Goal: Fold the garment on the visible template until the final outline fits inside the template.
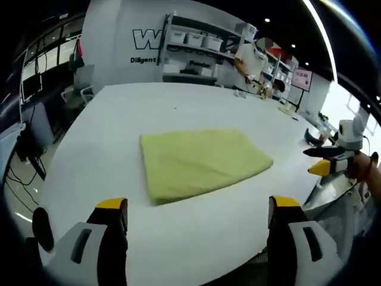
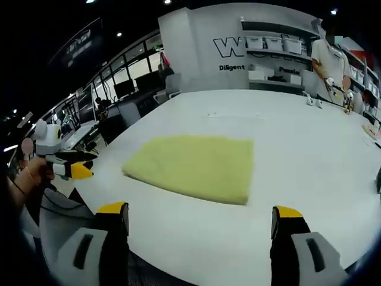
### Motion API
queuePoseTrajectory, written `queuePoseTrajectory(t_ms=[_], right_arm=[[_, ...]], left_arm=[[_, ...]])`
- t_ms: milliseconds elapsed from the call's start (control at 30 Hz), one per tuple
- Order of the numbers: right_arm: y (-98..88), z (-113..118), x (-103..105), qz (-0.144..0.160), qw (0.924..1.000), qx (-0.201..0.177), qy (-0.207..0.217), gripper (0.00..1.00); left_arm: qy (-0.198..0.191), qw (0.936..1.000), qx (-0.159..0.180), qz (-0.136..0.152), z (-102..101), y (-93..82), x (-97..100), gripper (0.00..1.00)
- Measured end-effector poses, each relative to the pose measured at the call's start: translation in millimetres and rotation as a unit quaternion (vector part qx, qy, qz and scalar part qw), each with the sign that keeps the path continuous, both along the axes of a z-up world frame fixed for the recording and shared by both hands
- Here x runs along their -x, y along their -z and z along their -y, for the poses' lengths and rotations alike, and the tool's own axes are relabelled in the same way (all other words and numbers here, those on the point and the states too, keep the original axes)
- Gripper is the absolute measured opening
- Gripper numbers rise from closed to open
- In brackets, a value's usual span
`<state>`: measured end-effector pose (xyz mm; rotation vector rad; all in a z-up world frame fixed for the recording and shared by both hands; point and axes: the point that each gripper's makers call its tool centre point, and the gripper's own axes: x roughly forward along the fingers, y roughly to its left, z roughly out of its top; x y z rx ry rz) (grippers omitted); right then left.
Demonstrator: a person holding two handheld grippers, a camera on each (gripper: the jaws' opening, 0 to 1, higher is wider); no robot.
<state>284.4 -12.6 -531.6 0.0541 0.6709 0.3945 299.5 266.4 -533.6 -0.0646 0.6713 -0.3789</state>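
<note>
We see a yellow cloth (image 1: 199, 162) lying flat on a large white table (image 1: 119, 137), folded into a neat rectangle with several layers showing along its near edge. In the right gripper view the same cloth (image 2: 193, 165) sits near the middle of the table (image 2: 309, 149), well apart from every edge.

Our left tool (image 1: 197, 221) is held low over the near edge of the table, its two yellow-tipped jaws spread wide with nothing between them; the cloth lies ahead of it, not touched. Our right tool (image 2: 200, 226) is likewise released, jaws set wide apart and bare, with the cloth ahead of them and apart from them.

Each tool also comes into the other's view. In the left gripper view the right tool (image 1: 321, 161) shows at the far right, off the table's edge, held in a hand (image 1: 364, 170). In the right gripper view the left tool (image 2: 77, 165) shows at the left, beside the table, gripped by a hand (image 2: 33, 173).

Beyond the table we see shelves (image 1: 196, 50) with bins against a white wall with dark lettering, and a person (image 2: 330, 62) in a pale top standing at the far side.
</note>
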Motion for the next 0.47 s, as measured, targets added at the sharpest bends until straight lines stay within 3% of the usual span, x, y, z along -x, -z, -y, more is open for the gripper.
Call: queuePoseTrajectory(t_ms=[467], right_arm=[[-2.2, 0.5, 1.6, 0.002, 1.0, -0.003, 0.0, 0.99]], left_arm=[[-0.002, 1.0, -0.002, -0.004, -0.4, 1.4, 4.1, 0.96]])
